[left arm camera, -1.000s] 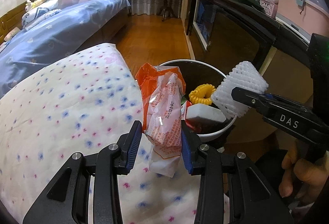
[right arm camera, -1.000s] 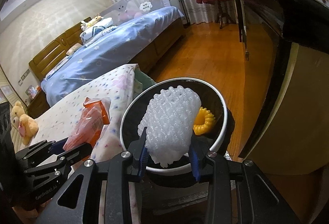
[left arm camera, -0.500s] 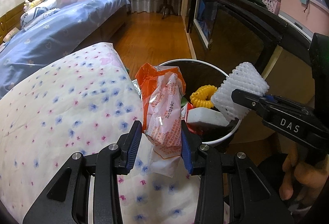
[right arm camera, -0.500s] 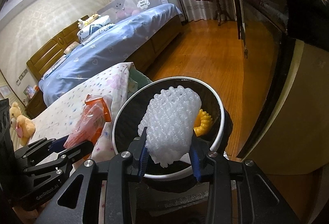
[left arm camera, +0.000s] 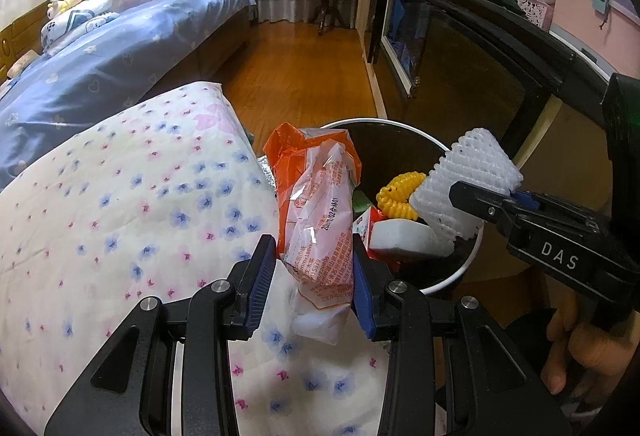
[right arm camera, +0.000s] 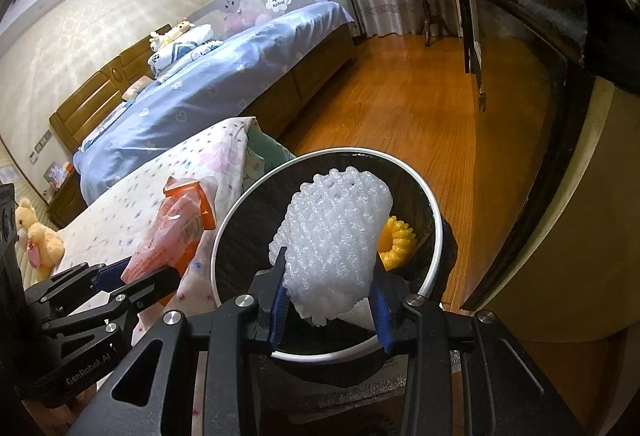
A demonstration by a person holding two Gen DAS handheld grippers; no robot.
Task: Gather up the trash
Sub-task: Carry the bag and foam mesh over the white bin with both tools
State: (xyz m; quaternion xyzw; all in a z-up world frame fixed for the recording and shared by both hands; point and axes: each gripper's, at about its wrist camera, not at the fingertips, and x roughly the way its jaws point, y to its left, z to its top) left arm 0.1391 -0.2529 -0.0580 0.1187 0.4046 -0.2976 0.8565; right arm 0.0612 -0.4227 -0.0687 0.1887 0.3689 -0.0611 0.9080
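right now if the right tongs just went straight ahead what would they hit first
Probably the trash bin. The right tongs, shut on the white foam net, point into its dark inside, toward the far wall near the yellow foam net. Depth is unclear.

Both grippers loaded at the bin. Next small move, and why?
Probably open the right gripper: its white foam net already hangs over the trash bin, so it should drop in. The left gripper holds the orange wrapper short of the rim.
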